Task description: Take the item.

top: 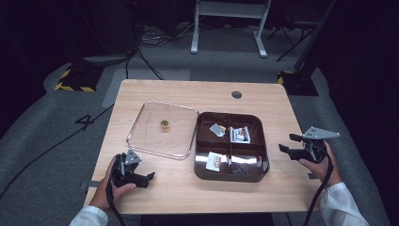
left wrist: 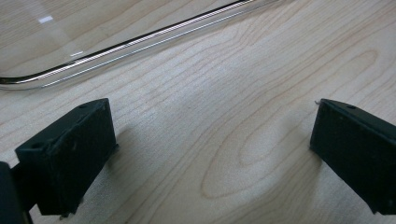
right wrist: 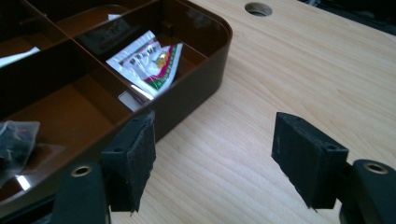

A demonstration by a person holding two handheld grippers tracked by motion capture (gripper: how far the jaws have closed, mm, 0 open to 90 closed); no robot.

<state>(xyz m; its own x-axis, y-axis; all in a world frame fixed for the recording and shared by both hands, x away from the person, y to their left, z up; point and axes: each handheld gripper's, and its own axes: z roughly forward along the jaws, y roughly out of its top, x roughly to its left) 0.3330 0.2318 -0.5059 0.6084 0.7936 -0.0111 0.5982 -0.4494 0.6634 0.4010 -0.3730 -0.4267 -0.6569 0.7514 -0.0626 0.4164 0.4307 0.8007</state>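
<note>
Wooden table (top: 197, 188) with rounded corners; bare wood lies free in front of the box (top: 263, 141) and to its right. The box is a glossy brown plastic tray, rounded, split into four compartments, holding small packets (top: 240, 134). Left of the box, touching it, lies a clear lid (top: 141, 141) with a small gold object (top: 164, 124) on it. Right gripper (top: 285, 142), jaws apart and empty, hovers just right of the box. Left gripper (top: 149, 178), released, rests left of the box, just before the lid's near edge.
</note>
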